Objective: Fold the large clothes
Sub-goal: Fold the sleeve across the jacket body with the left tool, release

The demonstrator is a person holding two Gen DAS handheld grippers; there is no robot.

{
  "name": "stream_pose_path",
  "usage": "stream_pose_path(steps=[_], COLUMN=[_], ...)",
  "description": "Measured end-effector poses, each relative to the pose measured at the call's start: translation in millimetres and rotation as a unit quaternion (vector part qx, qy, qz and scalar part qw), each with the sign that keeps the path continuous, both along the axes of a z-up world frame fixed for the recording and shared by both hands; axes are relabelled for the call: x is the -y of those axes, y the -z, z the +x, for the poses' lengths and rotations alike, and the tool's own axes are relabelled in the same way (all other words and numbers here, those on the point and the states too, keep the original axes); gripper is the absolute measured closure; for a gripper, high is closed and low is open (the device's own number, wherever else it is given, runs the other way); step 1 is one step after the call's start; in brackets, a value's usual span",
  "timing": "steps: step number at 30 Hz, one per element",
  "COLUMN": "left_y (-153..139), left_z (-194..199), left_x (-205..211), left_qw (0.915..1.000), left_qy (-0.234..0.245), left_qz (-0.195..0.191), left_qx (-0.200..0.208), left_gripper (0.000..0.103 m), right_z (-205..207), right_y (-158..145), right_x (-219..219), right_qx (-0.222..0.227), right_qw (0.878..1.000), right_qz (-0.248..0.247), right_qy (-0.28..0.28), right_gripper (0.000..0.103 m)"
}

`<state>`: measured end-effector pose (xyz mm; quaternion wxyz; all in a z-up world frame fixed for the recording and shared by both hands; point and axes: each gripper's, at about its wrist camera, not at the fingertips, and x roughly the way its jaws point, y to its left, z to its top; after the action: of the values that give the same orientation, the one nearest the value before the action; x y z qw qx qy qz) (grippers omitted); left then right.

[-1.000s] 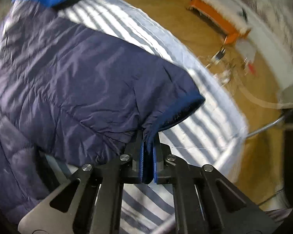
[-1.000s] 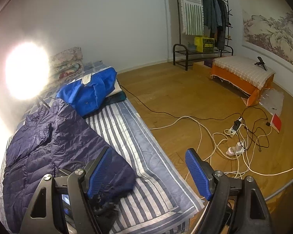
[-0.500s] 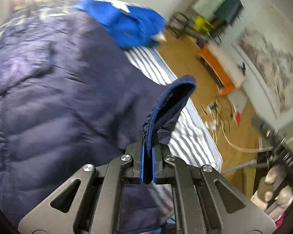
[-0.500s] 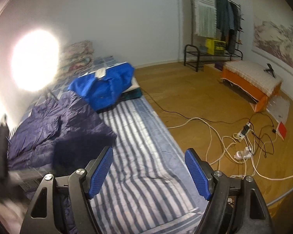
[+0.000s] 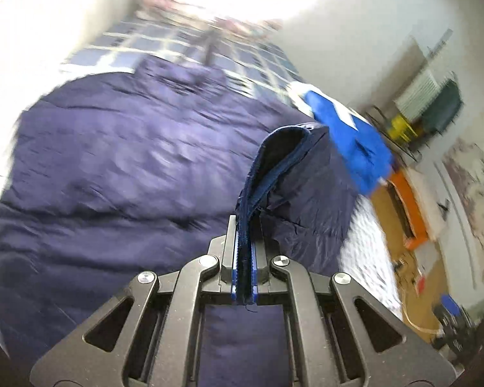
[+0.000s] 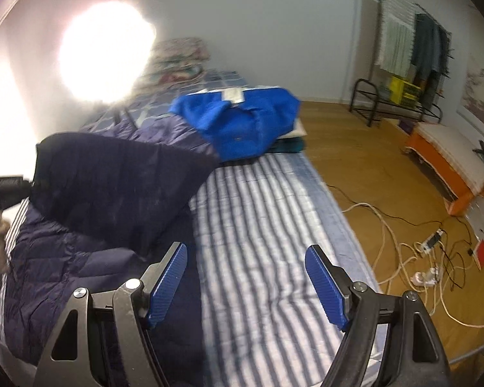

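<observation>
A dark navy quilted jacket (image 5: 119,167) lies spread on the striped bed (image 6: 261,213). My left gripper (image 5: 244,225) is shut on the cuff end of its sleeve (image 5: 284,158), which stands up from the pads above the jacket's body. In the right wrist view that sleeve (image 6: 113,177) is stretched leftward over the jacket (image 6: 58,271), with the left gripper's dark body at the left edge. My right gripper (image 6: 245,277) hangs open over the striped cover beside the jacket, with nothing between its blue pads (image 6: 167,283).
A bright blue garment (image 6: 242,122) lies on folded items further up the bed. Patterned pillows (image 6: 180,58) sit at the head under a glaring lamp. Right of the bed are wooden floor, white cables (image 6: 416,264), an orange bench (image 6: 451,164) and a clothes rack (image 6: 403,64).
My left gripper has carried the sleeve cuff up and across, from the bed's outer edge over the jacket's body. The right gripper has shifted sideways along the bed, staying open.
</observation>
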<state>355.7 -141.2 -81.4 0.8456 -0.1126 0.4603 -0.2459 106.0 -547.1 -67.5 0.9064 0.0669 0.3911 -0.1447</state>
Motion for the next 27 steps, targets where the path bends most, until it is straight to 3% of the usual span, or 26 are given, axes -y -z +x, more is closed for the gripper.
stream_pose_path(steps=[3,8,16,21,27], left_y=[20.6,53.7,72.3,85.6,107.1], left_z=[40.1,82.7,111.0,129.7,151.3], left_x=[-28.1,-63.2,-111.1,-149.0,-145.5], left_qw=[0.9992,0.9967,0.9922,0.9832,0.9838], left_qy=[-0.038,-0.074,-0.124,-0.182,-0.176], left_qz=[0.012,0.032,0.009,-0.011,0.028], left_qx=[-0.005,-0.007,0.001,-0.009,-0.022], left_gripper=[0.100,0.100,0.100,0.100,0.100], right_z=[5.6,17.2,32.4,33.8,34.4], right_y=[1.7,5.7,18.2,19.9,20.1], right_x=[-17.6,-46.6,-68.3,-66.4,-69.1], right_qx=[-0.001,-0.008,-0.029,-0.033,-0.034], right_qw=[1.000,0.998,0.995,0.995,0.995], right_qz=[0.013,-0.006,-0.012,-0.004,-0.006], right_qy=[-0.028,-0.067,-0.099,-0.097,-0.098], right_gripper=[0.024,0.024,0.025,0.025,0.025])
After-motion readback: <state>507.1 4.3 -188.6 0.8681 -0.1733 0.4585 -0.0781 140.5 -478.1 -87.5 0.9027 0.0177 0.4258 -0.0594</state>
